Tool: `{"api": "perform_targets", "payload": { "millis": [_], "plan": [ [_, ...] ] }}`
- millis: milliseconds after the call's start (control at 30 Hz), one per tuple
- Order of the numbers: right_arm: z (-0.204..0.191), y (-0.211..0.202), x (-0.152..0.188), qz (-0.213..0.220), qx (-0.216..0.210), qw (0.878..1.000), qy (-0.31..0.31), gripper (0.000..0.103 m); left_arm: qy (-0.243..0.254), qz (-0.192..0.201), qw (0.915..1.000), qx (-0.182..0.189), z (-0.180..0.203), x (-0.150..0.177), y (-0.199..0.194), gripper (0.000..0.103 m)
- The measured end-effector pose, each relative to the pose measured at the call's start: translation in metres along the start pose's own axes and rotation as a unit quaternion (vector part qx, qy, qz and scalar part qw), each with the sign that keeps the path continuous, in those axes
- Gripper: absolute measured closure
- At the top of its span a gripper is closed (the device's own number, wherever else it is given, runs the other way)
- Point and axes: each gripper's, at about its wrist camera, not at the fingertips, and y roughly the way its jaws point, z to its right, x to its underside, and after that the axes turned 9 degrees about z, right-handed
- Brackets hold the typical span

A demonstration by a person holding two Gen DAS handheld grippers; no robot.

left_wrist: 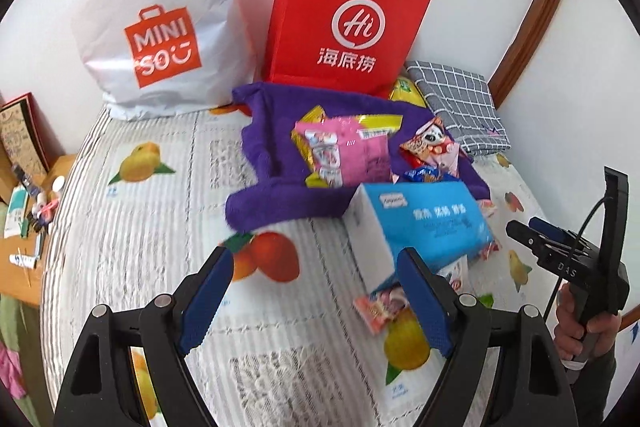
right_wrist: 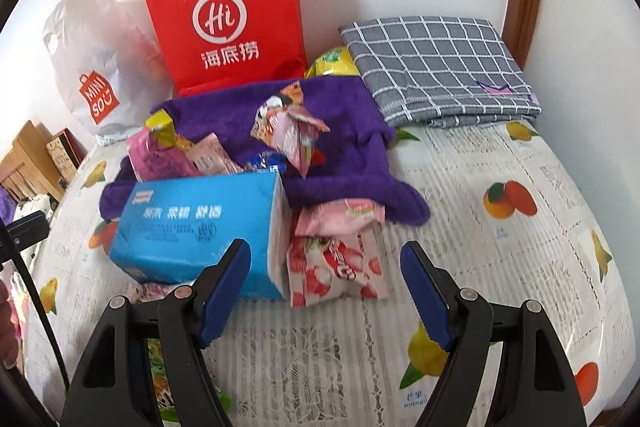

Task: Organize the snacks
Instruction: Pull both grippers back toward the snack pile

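**Snacks piled by the blue box**

The blue box (right_wrist: 192, 223) sits on the bed cover (right_wrist: 500, 267) with fruit pictures on it. Behind the box lies a purple towel (right_wrist: 344, 131) with snack packs on it — a pink pack (left_wrist: 344, 151) and a small panda pack (right_wrist: 288, 131). Right beside the box, touching its side, is a red and white snack bag (right_wrist: 336, 267). A tiny pink candy pack (left_wrist: 380, 309) lies just in front of the box.

Far behind the box stand a red paper bag (right_wrist: 228, 15) and a white plastic bag (left_wrist: 156, 11) against the wall. A gray checked cloth (right_wrist: 440, 67) is folded behind the box, off to one side.

The left gripper (left_wrist: 316, 291) is wide open and holds nothing. The right gripper (right_wrist: 326, 287) is wide open too — empty, with the red and white bag just ahead of it.
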Motion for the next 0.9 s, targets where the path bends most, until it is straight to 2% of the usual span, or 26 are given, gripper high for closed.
{"api": "perform_targets", "payload": {
  "millis": [433, 900],
  "plan": [
    [-0.004, 0.018, 0.015, -0.02, 0.011, 1.0, -0.012, 0.027, -0.007, -0.017, 0.9997, -0.013, -0.008, 0.025, -0.005, 0.021],
    [-0.008, 0.019, 0.016, -0.02, -0.012, 1.0, -0.016, 0.027, -0.021, -0.033, 0.9991, -0.013, -0.012, 0.032, 0.009, 0.021]
  ]
}}
